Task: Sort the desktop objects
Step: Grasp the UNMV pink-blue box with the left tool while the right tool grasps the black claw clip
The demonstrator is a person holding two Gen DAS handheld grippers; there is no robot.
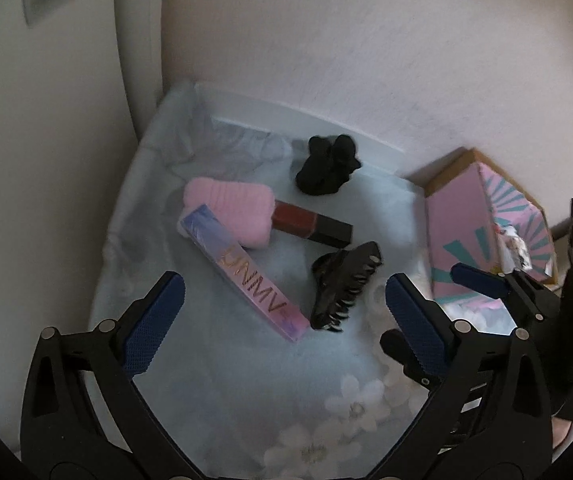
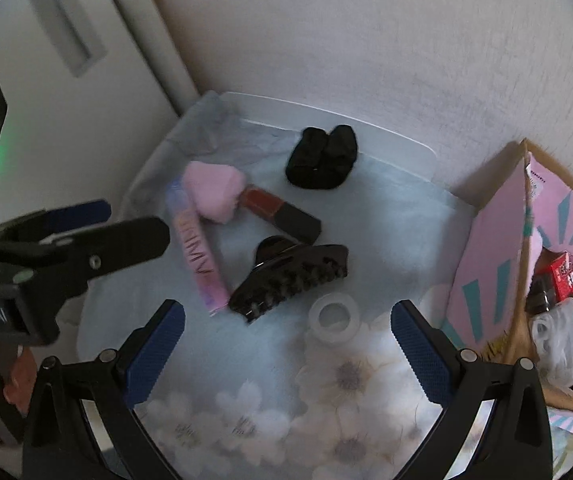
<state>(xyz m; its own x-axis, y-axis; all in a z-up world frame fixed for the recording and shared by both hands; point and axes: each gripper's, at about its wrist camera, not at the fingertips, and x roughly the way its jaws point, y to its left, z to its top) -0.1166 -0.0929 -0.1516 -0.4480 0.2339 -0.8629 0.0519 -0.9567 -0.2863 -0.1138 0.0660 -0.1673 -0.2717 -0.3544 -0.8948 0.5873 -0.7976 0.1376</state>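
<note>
On a pale blue floral cloth [image 1: 246, 360] lie a black hair claw [image 1: 344, 292] [image 2: 290, 278], a long pink-purple box [image 1: 242, 272] [image 2: 198, 256], a pink puff [image 1: 230, 206] [image 2: 214, 190], a red lipstick with black cap [image 1: 312, 224] [image 2: 282, 210], a black scrunchie [image 1: 328, 166] [image 2: 322, 158] and a clear tape ring [image 2: 334, 318]. My left gripper [image 1: 284, 312] is open above the claw and box. My right gripper [image 2: 288, 346] is open and empty above the tape ring.
A pink and teal cardboard box [image 1: 482, 232] [image 2: 526, 272] at the right holds several small items. A white wall stands behind, and a white door [image 2: 66, 40] at the left. The cloth hangs over the table's left edge.
</note>
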